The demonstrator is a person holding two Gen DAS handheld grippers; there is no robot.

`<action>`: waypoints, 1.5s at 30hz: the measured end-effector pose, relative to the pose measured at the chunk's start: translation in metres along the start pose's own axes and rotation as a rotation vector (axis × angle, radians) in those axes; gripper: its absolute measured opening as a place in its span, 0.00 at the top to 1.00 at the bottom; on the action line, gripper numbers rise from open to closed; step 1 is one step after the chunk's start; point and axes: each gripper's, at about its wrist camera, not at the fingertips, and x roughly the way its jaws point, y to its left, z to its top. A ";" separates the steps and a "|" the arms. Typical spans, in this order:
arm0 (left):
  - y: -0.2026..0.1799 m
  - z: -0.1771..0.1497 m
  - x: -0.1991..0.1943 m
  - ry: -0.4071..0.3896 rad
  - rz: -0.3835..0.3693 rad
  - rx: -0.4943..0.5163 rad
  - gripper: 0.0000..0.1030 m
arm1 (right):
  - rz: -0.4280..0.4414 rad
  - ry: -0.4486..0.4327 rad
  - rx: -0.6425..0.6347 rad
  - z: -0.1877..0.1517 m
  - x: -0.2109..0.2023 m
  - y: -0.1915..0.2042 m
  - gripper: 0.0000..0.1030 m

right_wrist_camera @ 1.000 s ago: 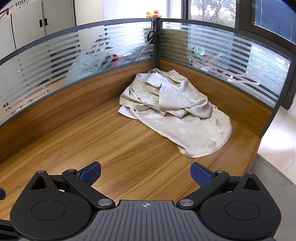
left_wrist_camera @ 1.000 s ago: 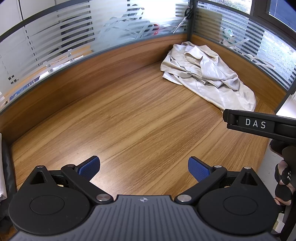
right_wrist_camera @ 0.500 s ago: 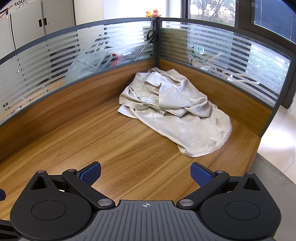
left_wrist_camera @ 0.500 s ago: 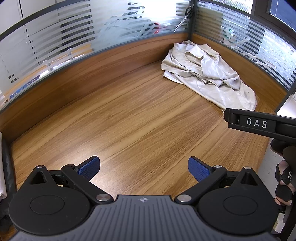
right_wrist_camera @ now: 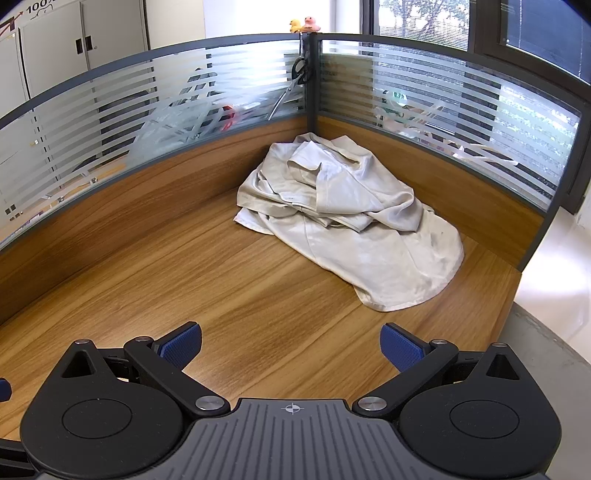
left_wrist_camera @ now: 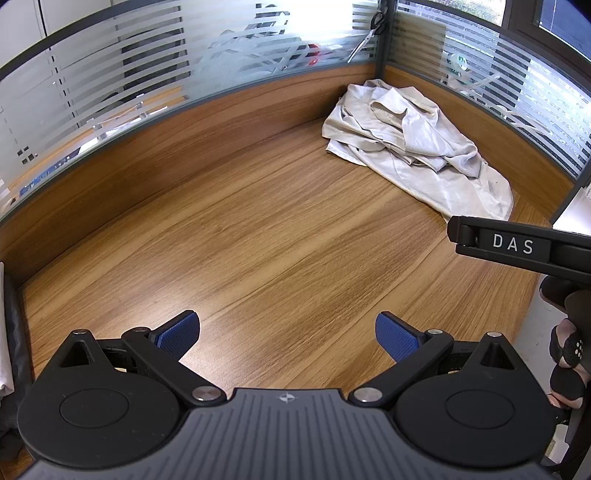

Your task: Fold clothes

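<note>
A crumpled cream garment [left_wrist_camera: 410, 147] [right_wrist_camera: 351, 218] lies heaped in the far right corner of the wooden desk [left_wrist_camera: 258, 236] [right_wrist_camera: 184, 280]. My left gripper [left_wrist_camera: 288, 336] hovers open over bare wood at the near edge, well short of the cloth and to its left. My right gripper [right_wrist_camera: 291, 345] is open too, with nothing between its blue pads, facing the garment from a short distance. The right tool's black body marked DAS [left_wrist_camera: 517, 245] shows at the right edge of the left wrist view, held by a hand [left_wrist_camera: 567, 362].
Frosted striped glass partitions [right_wrist_camera: 166, 110] with wooden lower panels wall the desk at the back and right. Scissors [right_wrist_camera: 295, 85] hang at the corner post, two small rubber ducks [right_wrist_camera: 304, 25] on top. The desk's right edge [right_wrist_camera: 513, 306] drops to the floor.
Both views have shifted only slightly; the garment has not moved and both grippers stay open.
</note>
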 end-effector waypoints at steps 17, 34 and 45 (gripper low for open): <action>0.000 0.000 0.001 0.010 0.002 -0.019 0.01 | -0.006 0.010 0.002 0.000 0.002 -0.003 0.00; -0.013 0.013 0.018 0.080 0.032 -0.103 0.01 | 0.007 0.076 -0.016 0.006 0.024 -0.020 0.00; -0.044 0.057 0.043 0.116 0.126 -0.224 0.01 | 0.041 0.154 -0.005 0.047 0.073 -0.067 0.00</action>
